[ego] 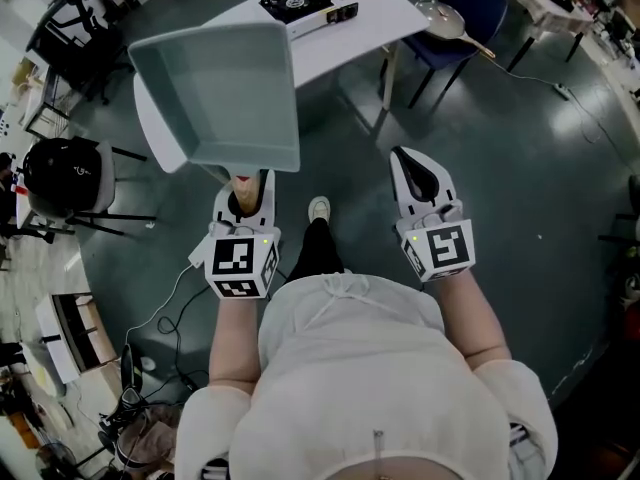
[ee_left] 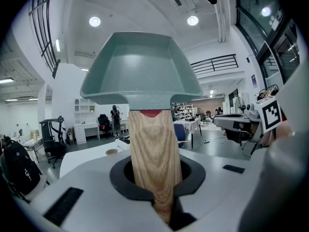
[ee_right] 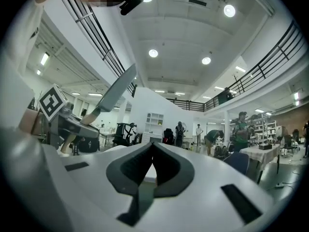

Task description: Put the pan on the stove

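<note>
A square grey-green pan [ego: 215,93] with a wooden handle [ego: 243,196] is held up in the air, tilted, its hollow facing me. My left gripper [ego: 245,203] is shut on the handle [ee_left: 153,149], and the pan [ee_left: 140,69] fills the upper part of the left gripper view. The black portable stove [ego: 308,6] sits on the white table [ego: 370,13] beyond the pan. To the right, my right gripper [ego: 410,158] hangs over the floor, shut with nothing between its fingers. In the right gripper view, the right gripper [ee_right: 152,151] shows its tips together, with the pan [ee_right: 116,93] edge-on at the left.
A blue chair [ego: 470,3] stands right of the table with a round metal pan [ego: 442,18] on it. A black chair with a bag [ego: 65,173] is at the left. Cables and clutter lie on the dark floor at the lower left.
</note>
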`<state>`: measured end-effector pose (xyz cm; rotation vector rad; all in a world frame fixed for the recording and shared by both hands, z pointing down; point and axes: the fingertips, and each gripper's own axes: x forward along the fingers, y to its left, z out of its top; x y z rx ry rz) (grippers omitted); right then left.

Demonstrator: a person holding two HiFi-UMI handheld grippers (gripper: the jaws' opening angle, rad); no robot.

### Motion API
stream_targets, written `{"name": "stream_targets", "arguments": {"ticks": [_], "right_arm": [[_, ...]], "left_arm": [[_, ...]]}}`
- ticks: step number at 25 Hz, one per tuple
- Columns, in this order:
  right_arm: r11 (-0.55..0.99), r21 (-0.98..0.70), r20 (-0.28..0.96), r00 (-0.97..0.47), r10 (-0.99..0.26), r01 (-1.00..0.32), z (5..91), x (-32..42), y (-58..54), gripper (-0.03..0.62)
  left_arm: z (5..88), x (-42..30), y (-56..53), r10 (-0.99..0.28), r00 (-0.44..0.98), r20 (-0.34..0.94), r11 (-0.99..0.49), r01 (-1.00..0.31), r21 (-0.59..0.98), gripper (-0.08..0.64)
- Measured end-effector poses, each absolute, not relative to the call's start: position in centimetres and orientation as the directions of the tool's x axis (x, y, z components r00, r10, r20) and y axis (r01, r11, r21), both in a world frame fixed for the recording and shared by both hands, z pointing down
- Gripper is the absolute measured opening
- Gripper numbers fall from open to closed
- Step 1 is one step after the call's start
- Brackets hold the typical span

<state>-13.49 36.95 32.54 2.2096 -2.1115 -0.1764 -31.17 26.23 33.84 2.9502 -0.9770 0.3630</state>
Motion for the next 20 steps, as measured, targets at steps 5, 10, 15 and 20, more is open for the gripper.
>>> {"name": "stream_targets", "arguments": {"ticks": [5,10,15,20], "right_arm": [[-0.057,0.144,-0.013,0.056,-0.998,-0.988,33.2,-11.3,33.4,0.005],[-0.076,0.142,0.024,0.08,-0.996,-0.987,34.0,-7.8,27.7,0.005],[-0.088,0.151,0.038,0.095,-0.995,-0.985,33.1,-3.7,20.1,0.005],[-0.089,0.165,0.039,0.097,-0.995,-0.982,32.6,-0.2,11.5,0.005]], "left_arm": [[34.7,-28.7,22.4,-0.572,0.783,0.244,-0.815,-0.575,-0.066,0.059],[35.8,-24.8,16.5,-0.553,0.791,0.26,-0.826,-0.561,-0.051,0.058],[35.8,-20.2,8.7,-0.53,0.803,0.272,-0.838,-0.546,-0.023,0.058],[35.7,-16.7,0.4,-0.523,0.806,0.278,-0.841,-0.541,-0.016,0.059]]}}
